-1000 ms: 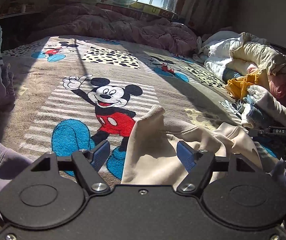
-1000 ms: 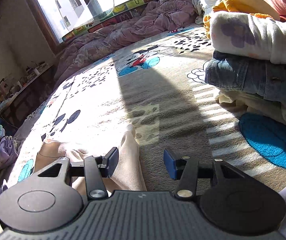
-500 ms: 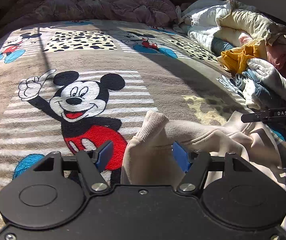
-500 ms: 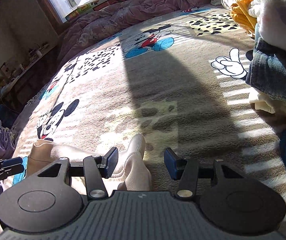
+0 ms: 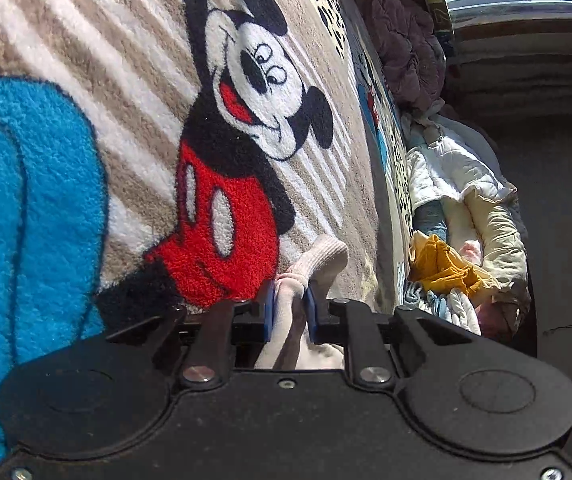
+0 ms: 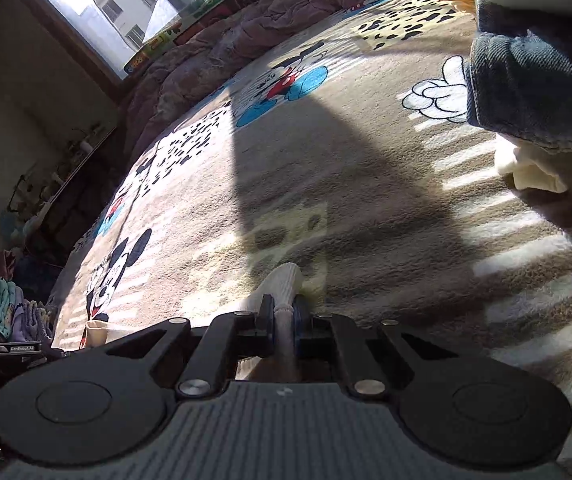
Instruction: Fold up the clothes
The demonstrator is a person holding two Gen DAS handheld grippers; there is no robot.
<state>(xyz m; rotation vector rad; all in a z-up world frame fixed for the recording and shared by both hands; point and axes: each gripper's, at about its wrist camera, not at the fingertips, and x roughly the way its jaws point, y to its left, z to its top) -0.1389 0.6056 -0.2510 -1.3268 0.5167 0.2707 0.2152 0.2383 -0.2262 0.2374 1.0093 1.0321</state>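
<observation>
Where sun falls — cartoon blanket (image 6: 366, 168).

garment (image 5: 318, 256): beige, ribbed cuff
blanket (image 5: 134, 92): tan-white stripes, cartoon mouse in red, black, blue
pads (image 5: 269, 312): blue

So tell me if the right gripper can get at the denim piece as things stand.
Probably not yet: the right gripper is shut on the beige garment's cuff; the blanket toward the denim is otherwise bare.
</observation>
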